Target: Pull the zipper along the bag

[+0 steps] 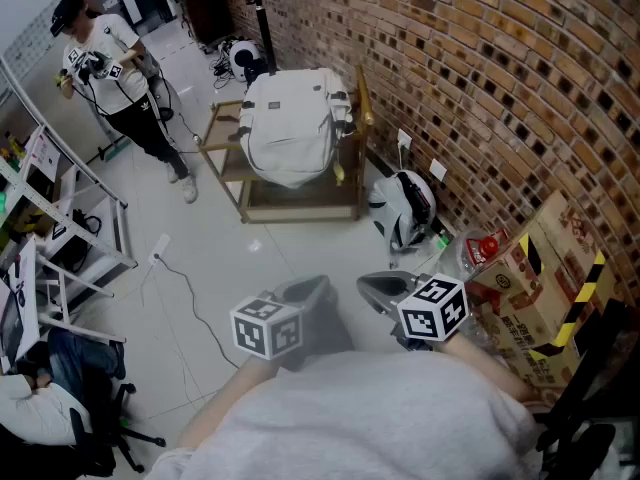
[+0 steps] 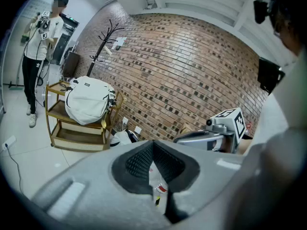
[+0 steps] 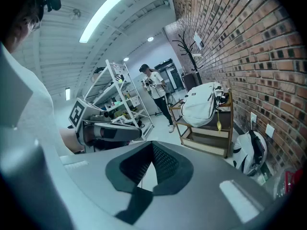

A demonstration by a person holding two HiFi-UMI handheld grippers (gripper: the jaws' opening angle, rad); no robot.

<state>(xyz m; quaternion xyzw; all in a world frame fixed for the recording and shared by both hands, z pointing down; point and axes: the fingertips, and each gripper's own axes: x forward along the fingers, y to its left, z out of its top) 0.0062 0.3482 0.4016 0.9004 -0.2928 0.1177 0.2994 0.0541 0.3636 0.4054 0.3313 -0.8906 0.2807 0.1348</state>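
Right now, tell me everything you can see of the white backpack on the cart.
The white backpack looks like soft fabric, full and rounded, with dark straps on its wall side and a small dark label on top. It sits on the top shelf of the wooden cart by the brick wall, bulging over the front rail. A yellow tag hangs at its wall side. Only the cart touches it; the zipper is too small to read.
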